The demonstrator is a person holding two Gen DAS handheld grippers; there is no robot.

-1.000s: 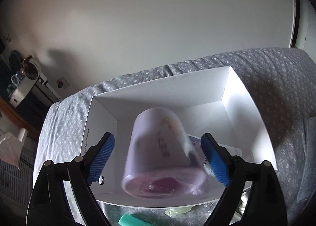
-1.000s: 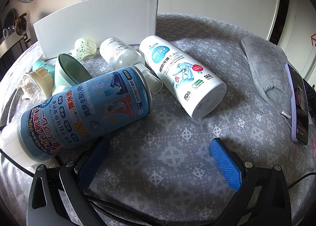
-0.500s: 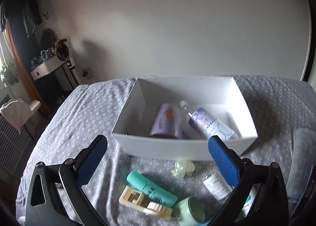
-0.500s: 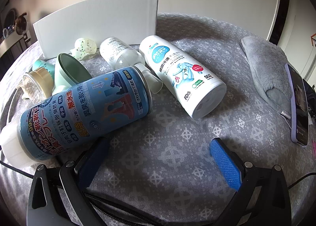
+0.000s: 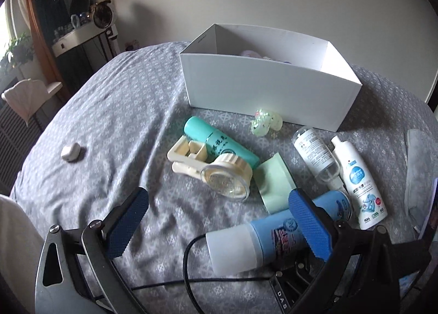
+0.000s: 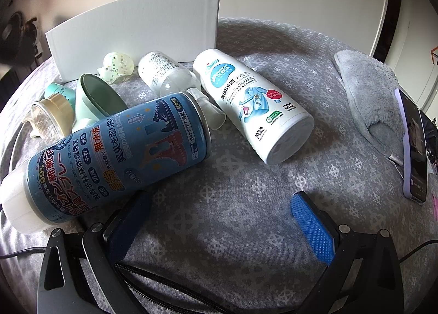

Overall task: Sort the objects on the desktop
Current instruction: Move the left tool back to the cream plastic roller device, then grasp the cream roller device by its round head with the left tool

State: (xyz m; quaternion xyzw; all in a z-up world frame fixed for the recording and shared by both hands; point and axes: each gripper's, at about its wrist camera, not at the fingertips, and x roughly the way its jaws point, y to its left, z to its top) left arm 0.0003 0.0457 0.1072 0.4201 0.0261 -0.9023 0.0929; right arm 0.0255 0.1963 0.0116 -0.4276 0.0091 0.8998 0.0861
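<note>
My left gripper (image 5: 219, 220) hangs over the grey patterned cloth (image 5: 115, 111) with its blue pads spread wide and nothing between them. My right gripper (image 6: 220, 220) is also released, low above the same cloth, and it holds nothing.

Nearest to me lies the big blue spray can with a white cap (image 6: 109, 155), on its side, its cap end close to the left pad of my right gripper. Just beyond it I see the white detergent bottle with blue print (image 6: 251, 105), also lying down, and beside that the small clear bottle with a white label (image 6: 164, 73). To the left are the pale green cup (image 5: 275, 179) tipped over, the cream clip-like holder with a clear round jar (image 5: 210, 171), and the teal tube (image 5: 219, 141) touching it.

Farther on, the translucent speckled toy (image 5: 265, 122) lies just beside the front wall of the white cardboard box (image 5: 262, 89). Inside the box I can see only a little purple; what it is I cannot tell.
</note>
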